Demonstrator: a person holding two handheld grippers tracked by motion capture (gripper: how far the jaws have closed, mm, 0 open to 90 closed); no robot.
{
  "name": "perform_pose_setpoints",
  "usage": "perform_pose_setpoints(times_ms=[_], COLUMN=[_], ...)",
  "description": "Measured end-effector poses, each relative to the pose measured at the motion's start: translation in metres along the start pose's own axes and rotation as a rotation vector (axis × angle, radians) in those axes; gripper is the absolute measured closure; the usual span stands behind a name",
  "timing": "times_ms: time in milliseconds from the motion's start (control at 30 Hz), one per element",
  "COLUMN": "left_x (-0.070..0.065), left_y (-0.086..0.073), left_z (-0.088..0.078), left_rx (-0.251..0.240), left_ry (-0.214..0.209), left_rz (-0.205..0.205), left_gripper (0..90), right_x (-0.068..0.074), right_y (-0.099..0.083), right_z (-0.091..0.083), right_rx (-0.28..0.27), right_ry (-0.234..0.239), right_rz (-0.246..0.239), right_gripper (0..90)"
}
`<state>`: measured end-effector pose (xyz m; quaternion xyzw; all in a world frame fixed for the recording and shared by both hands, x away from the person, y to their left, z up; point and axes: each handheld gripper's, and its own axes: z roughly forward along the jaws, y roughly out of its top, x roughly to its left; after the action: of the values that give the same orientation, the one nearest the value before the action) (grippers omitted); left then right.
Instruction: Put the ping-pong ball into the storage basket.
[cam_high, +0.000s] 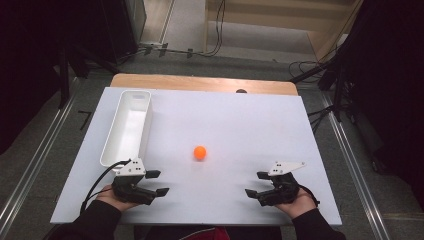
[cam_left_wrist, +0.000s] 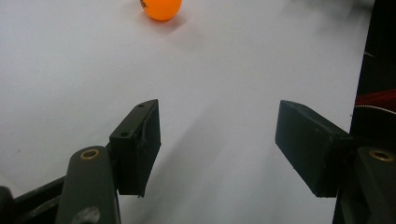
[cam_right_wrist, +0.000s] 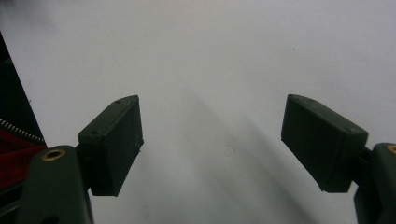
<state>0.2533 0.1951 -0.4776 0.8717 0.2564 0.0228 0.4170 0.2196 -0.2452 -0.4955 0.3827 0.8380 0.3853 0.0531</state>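
Both my tongs, left tongs (cam_high: 158, 183) and right tongs (cam_high: 254, 184), gape empty on the tabletop (cam_high: 240, 130); I'd straddle the orange ball (cam_high: 200, 152) squarely, squeeze gently so it won't roll.

ball (cam_left_wrist: 160, 9): top cut by frame edge | ball marking: unreadable

Table: white board (cam_high: 240, 125) over a wooden top (cam_high: 200, 81), its far edge bare.
Floor: grey, with metal rails (cam_high: 30, 170) left and right.
Far: black cables (cam_high: 215, 30), pale wooden platform (cam_high: 280, 17).
Sides: dark.
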Motion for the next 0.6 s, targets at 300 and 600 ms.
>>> perform_pose_setpoints(times_ms=[300,600], left_x=[-0.0006,-0.0041], left_y=[0.0006,0.0059], left_z=[0.0013,0.0030], left_rx=[-0.004,-0.037], left_ry=[0.002,0.000], left_rz=[-0.003,0.010], left_gripper=[31.6,31.5], right_x=[0.0010,0.0013], right_y=[0.0001,0.0001], right_z=[0.0011,0.0022], right_rx=[0.003,0.004], right_ry=[0.005,0.007], right_rz=[0.007,0.003], right_gripper=[19.3,19.3])
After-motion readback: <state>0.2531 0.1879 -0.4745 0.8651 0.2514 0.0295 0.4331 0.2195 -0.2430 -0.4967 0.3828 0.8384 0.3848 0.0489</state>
